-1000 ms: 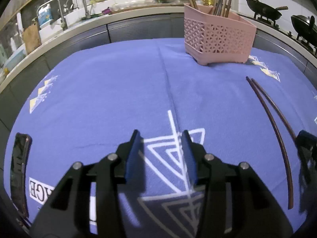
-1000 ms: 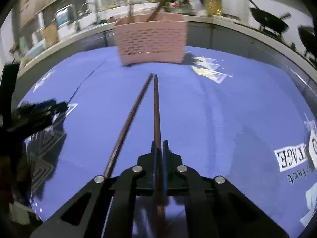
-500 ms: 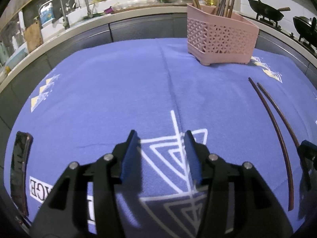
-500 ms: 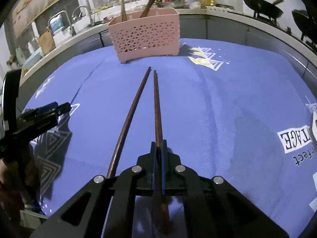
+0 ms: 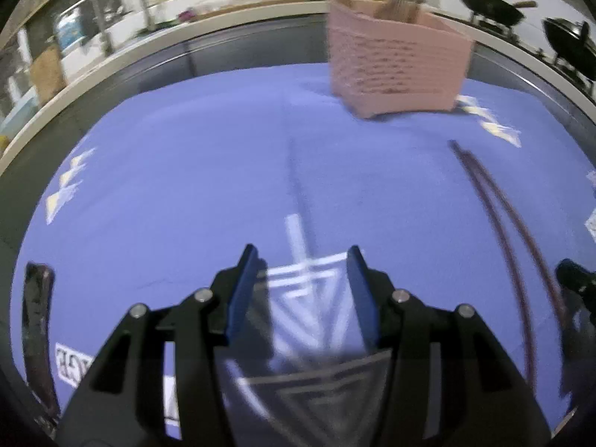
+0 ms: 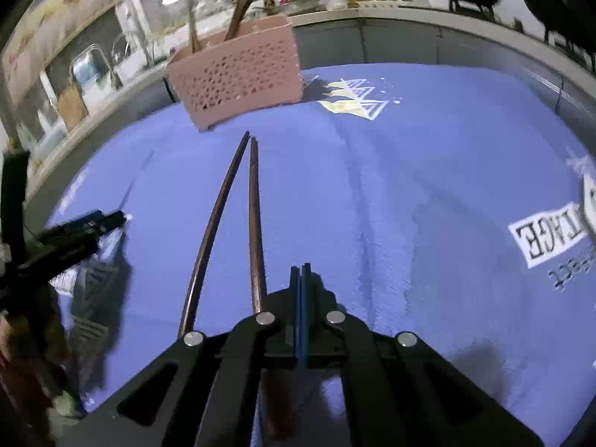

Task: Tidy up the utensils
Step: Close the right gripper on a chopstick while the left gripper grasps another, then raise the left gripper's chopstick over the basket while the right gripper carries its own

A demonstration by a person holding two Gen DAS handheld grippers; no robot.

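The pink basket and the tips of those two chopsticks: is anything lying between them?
Nothing. In the right wrist view only bare blue cloth lies between the chopsticks and the pink basket. The left wrist view shows the same gap, though blurred.

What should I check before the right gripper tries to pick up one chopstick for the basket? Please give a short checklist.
1. Right gripper open for a grasp: not ok; its jaws are shut with nothing between them.
2. Chopsticks within reach: ok; both lie on the cloth just left of that gripper.
3. Chopsticks apart enough to take one: ok near the gripper; the far tips nearly meet.
4. Left gripper out of the way: ok; open, empty, off to the side.
5. Basket upright: ok.
6. Free space inside the basket: cannot tell.
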